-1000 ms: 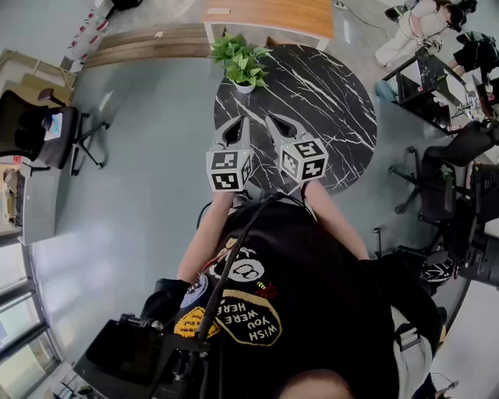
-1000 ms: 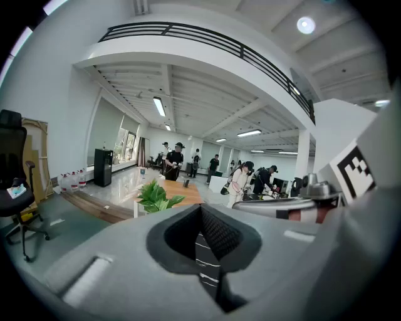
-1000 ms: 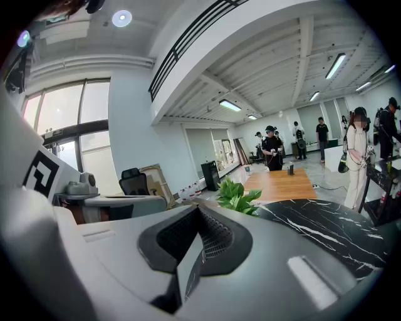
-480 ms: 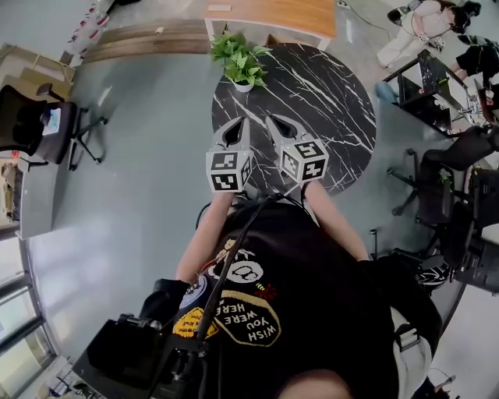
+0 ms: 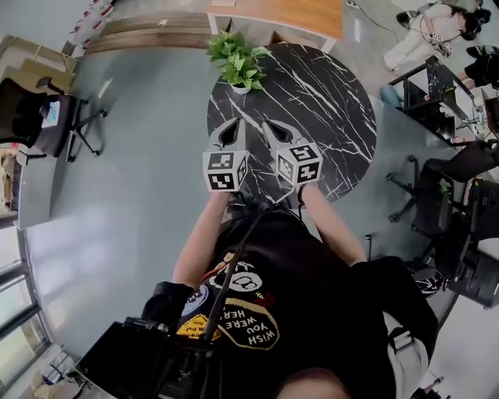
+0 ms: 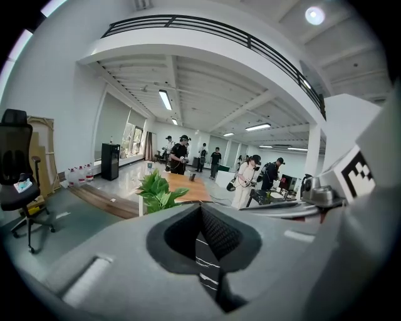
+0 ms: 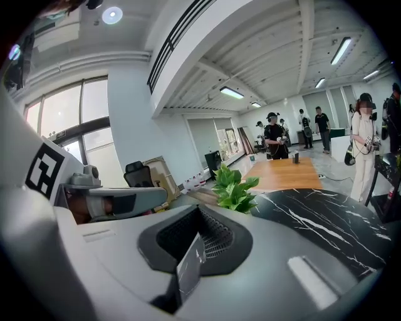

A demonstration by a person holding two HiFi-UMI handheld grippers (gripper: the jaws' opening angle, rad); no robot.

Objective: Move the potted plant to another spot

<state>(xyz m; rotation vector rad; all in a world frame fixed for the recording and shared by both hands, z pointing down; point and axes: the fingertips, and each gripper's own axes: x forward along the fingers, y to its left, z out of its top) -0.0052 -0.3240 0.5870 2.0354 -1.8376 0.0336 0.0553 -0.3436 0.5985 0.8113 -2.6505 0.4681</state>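
- My left claw (image 5: 233, 126) hangs over the near edge of the round black marble surface (image 5: 327, 101). Its jaws are pressed together with nothing between them.
- My right claw (image 5: 270, 129) hangs just beside it, over the same near part of the surface. Its jaws are also together and empty.
- Both claws point roughly toward the potted plant (image 5: 238, 64) and are well apart from it.
- The potted plant stands upright in a small white pot at the far left rim of the surface, with its green leaves spreading out over the edge.
- A wooden table (image 5: 273, 14) stands just beyond the plant, on the far side of the surface.
- A black office chair (image 5: 43, 125) sits on the grey floor to the left, well apart from the surface.
- In the left gripper view I can see several people (image 6: 180, 153) standing in the background behind the wooden table.
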